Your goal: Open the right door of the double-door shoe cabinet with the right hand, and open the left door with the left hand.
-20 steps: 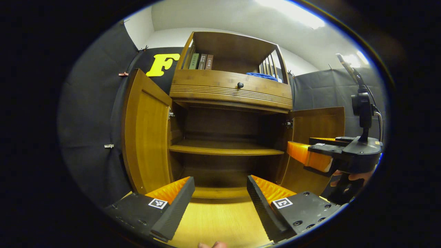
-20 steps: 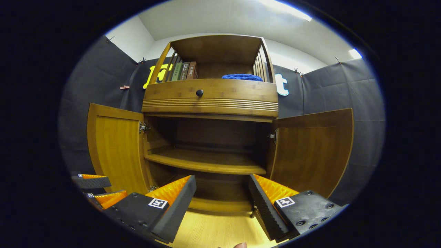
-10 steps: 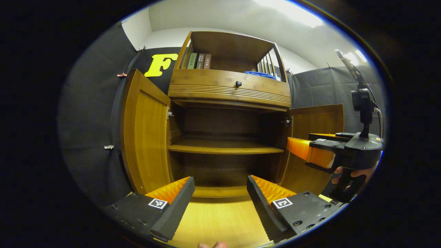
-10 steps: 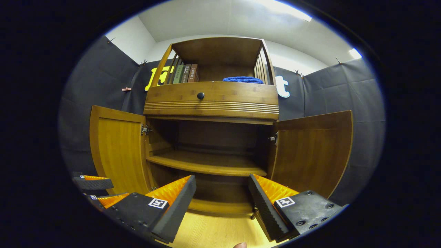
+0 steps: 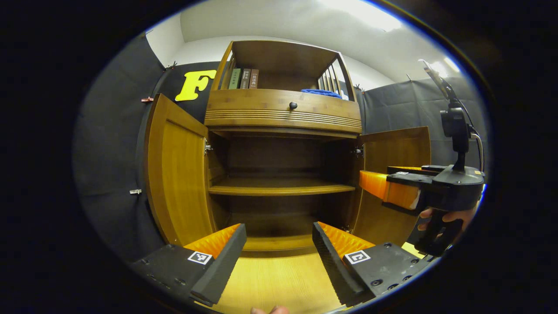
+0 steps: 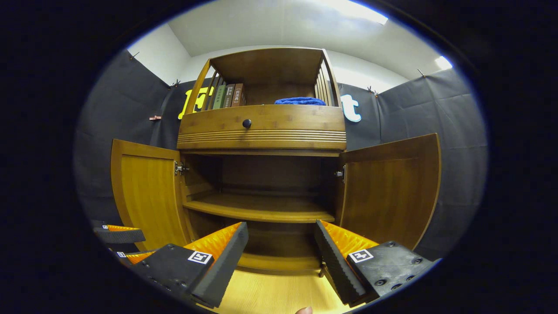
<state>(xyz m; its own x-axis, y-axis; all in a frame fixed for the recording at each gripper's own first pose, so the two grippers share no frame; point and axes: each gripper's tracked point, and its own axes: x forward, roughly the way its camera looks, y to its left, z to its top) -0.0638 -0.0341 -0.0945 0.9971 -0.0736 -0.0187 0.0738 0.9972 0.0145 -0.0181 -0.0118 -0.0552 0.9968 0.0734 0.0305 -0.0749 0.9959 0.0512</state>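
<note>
The wooden shoe cabinet (image 5: 279,117) (image 6: 261,131) stands ahead with both lower doors swung wide. Its left door (image 5: 174,174) (image 6: 146,187) and right door (image 5: 392,152) (image 6: 388,192) hang outward, baring a dark inside with one shelf (image 5: 279,188) (image 6: 261,209). My left gripper (image 5: 279,244) is open, back from the cabinet, holding nothing. My right gripper (image 6: 281,246) is open too, in front of the opening. In the left gripper view the right gripper (image 5: 414,187) shows at the right, held by a hand (image 5: 444,216), in front of the right door. The left gripper's fingers (image 6: 120,235) show low left in the right gripper view.
A drawer with a dark knob (image 5: 293,105) (image 6: 246,123) sits above the doors. The top shelf holds books (image 5: 243,78) (image 6: 226,96) and a folded blue cloth (image 5: 320,92) (image 6: 300,101). Pale wooden floor (image 5: 279,283) lies before the cabinet. Black cloth walls stand on both sides.
Both grippers have drawn slightly back and shifted; the cabinet sits a little farther left in each view. The doors stay wide open, both grippers stay open.
</note>
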